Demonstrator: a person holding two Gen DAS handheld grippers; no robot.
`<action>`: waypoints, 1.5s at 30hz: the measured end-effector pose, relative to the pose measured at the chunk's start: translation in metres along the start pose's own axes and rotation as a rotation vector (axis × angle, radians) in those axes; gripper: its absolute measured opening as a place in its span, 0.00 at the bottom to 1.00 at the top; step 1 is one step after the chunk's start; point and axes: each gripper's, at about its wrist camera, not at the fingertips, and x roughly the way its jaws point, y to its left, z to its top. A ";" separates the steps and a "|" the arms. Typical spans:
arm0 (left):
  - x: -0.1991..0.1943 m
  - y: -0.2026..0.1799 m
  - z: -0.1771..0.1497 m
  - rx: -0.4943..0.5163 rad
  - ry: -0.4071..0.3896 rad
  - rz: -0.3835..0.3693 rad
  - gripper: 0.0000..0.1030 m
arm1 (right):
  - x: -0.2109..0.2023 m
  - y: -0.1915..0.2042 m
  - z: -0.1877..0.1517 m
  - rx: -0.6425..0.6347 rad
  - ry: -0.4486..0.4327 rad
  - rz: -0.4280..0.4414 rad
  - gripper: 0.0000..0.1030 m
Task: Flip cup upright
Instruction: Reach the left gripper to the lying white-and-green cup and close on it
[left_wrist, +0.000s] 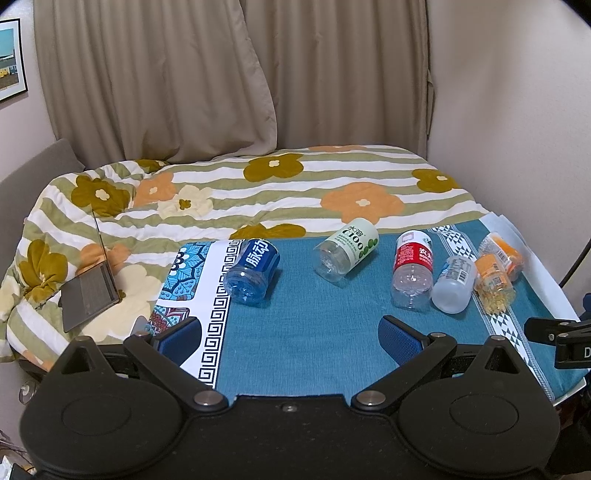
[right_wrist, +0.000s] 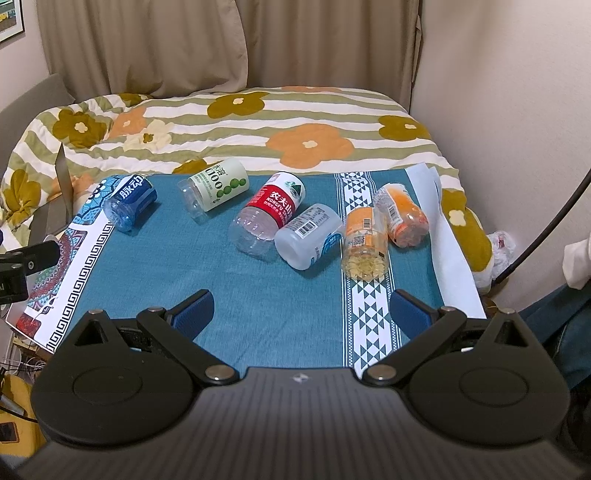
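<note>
Several cut-bottle cups lie on their sides in a row on the teal cloth (left_wrist: 303, 325): a blue cup (left_wrist: 252, 271) (right_wrist: 130, 202), a pale green-label cup (left_wrist: 346, 250) (right_wrist: 214, 188), a red-label clear cup (left_wrist: 412, 269) (right_wrist: 269, 214), a white barcode cup (left_wrist: 453, 284) (right_wrist: 309, 236), and two orange cups (left_wrist: 493, 282) (left_wrist: 502, 253) (right_wrist: 365, 242) (right_wrist: 402, 214). My left gripper (left_wrist: 290, 328) is open and empty, hovering near the cloth's front, short of the cups. My right gripper (right_wrist: 301, 312) is open and empty, in front of the white and red cups.
The table stands against a bed with a flowered striped quilt (left_wrist: 258, 192). An open laptop (left_wrist: 90, 291) lies on the quilt at left. Curtains (left_wrist: 221, 74) hang behind, a wall (left_wrist: 517, 110) at right. A black clamp (left_wrist: 557, 339) sits at the table's right edge.
</note>
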 end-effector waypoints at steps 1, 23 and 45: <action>-0.002 0.000 0.000 0.002 0.001 0.000 1.00 | -0.001 0.000 0.000 0.002 0.002 0.002 1.00; 0.089 -0.031 0.090 0.244 0.034 -0.093 1.00 | 0.043 -0.027 0.033 0.105 0.062 -0.068 1.00; 0.291 -0.075 0.116 0.592 0.293 -0.366 0.91 | 0.128 -0.010 0.028 0.402 0.226 -0.246 1.00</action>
